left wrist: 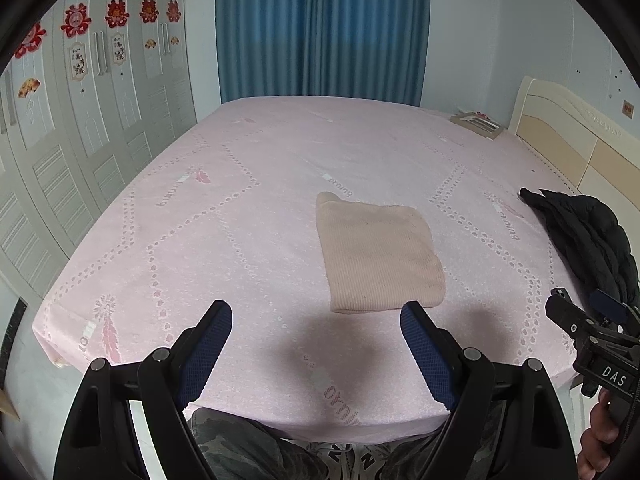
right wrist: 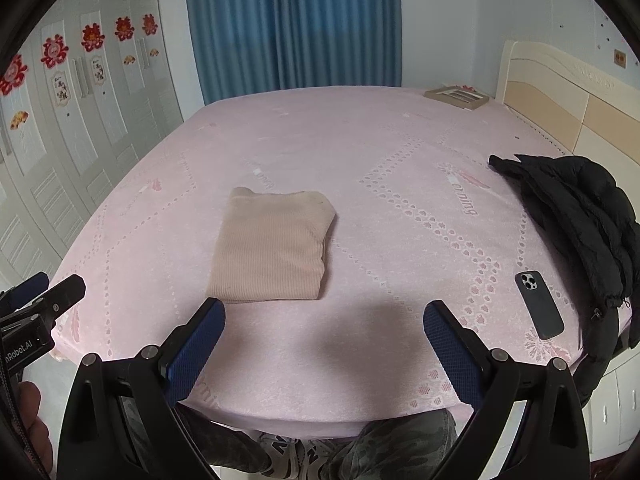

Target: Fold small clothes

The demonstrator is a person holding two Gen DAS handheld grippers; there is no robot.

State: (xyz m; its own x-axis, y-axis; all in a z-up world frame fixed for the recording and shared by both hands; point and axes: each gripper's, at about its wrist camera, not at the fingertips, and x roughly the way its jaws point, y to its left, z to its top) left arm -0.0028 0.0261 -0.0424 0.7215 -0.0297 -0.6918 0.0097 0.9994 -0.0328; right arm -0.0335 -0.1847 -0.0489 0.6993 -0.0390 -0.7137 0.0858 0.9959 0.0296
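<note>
1. The left gripper (left wrist: 316, 322), with black arms and blue textured pads, has its jaws spread wide and holds nothing. It hangs over the near edge of the bed.
2. The right gripper (right wrist: 324, 320), of the same build, also has its jaws spread wide and holds nothing. It sits over the near edge of the bed, to the right of the left gripper.
3. The folded beige ribbed knit garment (left wrist: 378, 254) lies flat on the pink patterned bed sheet (left wrist: 240, 240), near the middle of the bed's front half. It forms a rough rectangle with a small folded corner showing at its far left.
4. The garment lies just beyond the fingertips of both grippers and touches neither.
5. A black puffer jacket (right wrist: 576, 216) lies bunched at the right edge of the bed, well apart from the garment.
6. A dark smartphone (right wrist: 539, 305) lies camera side up on the sheet, just beside the jacket.
7. A flat framed item (right wrist: 456, 97) rests at the far right corner, near the cream headboard (right wrist: 560, 96).
</note>
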